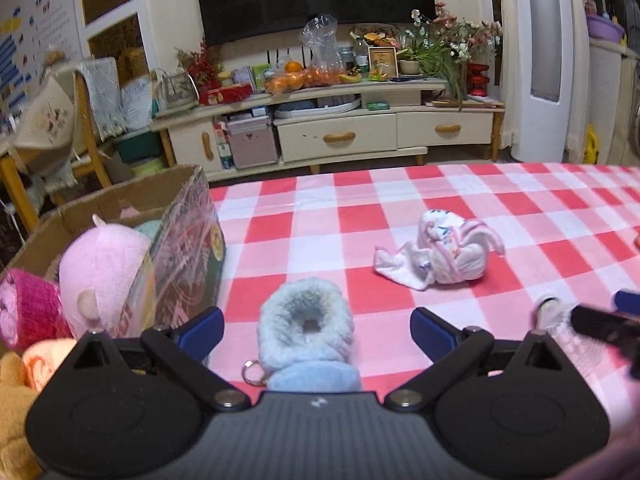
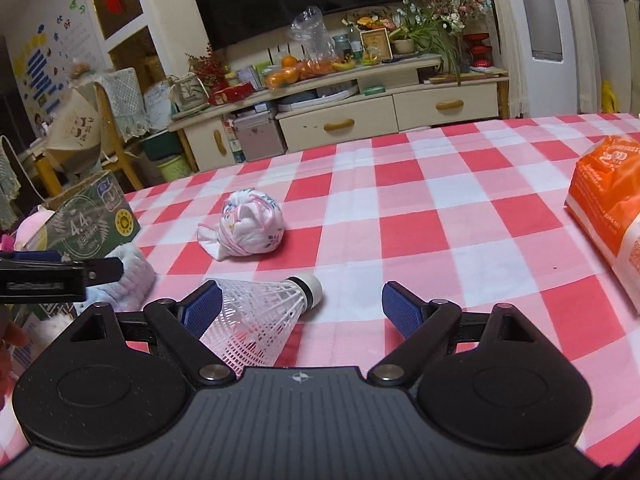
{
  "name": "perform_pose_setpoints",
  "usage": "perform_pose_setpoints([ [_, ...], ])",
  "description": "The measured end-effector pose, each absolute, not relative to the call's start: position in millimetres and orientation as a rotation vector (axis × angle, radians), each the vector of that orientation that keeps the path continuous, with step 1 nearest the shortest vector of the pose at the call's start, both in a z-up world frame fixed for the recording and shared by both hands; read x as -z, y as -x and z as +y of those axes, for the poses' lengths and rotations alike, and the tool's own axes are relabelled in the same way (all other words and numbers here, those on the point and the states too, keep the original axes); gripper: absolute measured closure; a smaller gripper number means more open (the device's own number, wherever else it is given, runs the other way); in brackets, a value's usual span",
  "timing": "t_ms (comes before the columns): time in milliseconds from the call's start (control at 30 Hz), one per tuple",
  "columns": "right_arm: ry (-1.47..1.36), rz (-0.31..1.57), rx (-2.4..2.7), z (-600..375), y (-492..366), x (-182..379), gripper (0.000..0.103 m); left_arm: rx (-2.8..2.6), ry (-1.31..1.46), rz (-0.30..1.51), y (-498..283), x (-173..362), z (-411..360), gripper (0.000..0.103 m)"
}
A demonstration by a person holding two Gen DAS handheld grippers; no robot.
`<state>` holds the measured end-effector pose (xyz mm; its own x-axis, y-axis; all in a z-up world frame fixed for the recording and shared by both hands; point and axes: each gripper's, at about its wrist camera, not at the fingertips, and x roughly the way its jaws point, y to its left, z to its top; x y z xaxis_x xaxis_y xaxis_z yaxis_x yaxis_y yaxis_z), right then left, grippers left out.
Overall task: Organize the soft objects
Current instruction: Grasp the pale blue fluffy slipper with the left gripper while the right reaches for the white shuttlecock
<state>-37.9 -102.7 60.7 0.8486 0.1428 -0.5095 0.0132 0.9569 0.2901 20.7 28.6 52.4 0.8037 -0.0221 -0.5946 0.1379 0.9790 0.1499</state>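
A fluffy light-blue plush keychain lies on the checked tablecloth between the spread fingers of my left gripper, which is open and not touching it. Further off rests a white knotted cloth bundle, also in the right wrist view as the cloth bundle. A cardboard box at the left holds a pink plush toy and other soft things. My right gripper is open around a white plastic shuttlecock. The left gripper's finger shows at the left edge, by the blue plush.
An orange packet lies at the table's right edge. Beyond the table stand a TV cabinet crowded with fruit, flowers and bags, and a wooden chair to the left. The right gripper's dark finger shows at the right.
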Motion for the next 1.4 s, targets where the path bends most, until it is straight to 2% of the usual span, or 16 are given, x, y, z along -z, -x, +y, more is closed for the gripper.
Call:
perform_pose_setpoints([
  [167,-0.351,0.515,-0.064,-110.1,42.7,-64.9,0.0,0.078,-0.217,0.652,-26.6,-43.7,21.7,0.007],
  [267,-0.37,0.54,-0.086,-104.9,39.3,-59.6,0.0,0.072,-0.255,0.641,-27.6,-40.6,17.3,0.008],
  [400,-0.344,0.573,-0.107,-91.9,32.1,-52.3,0.0,0.057,-0.267,0.654,-32.3,-35.7,17.3,0.015],
  [700,-0.324,0.615,-0.168,-86.2,11.1,-40.0,0.0,0.021,-0.25,0.718,-47.6,-23.2,23.4,0.019],
  [867,-0.314,0.604,-0.184,-86.9,2.9,-39.8,0.0,0.022,-0.208,0.758,-51.2,-19.1,26.3,0.032],
  [1033,-0.331,0.6,-0.192,-89.2,-4.7,-39.3,0.0,0.053,-0.178,0.766,-50.0,-20.8,24.4,0.054],
  [1300,-0.26,0.609,-0.172,-85.4,-11.5,-39.9,0.0,0.099,-0.134,0.775,-44.5,-23.5,22.5,0.066],
  [1367,-0.229,0.613,-0.164,-84.7,-11.4,-40.4,0.014,0.114,-0.121,0.775,-43.4,-24.3,22.1,0.068],
  [1400,-0.217,0.615,-0.164,-84.9,-11.5,-40.7,0.016,0.123,-0.11,0.777,-42.5,-24.7,21.9,0.069],
])
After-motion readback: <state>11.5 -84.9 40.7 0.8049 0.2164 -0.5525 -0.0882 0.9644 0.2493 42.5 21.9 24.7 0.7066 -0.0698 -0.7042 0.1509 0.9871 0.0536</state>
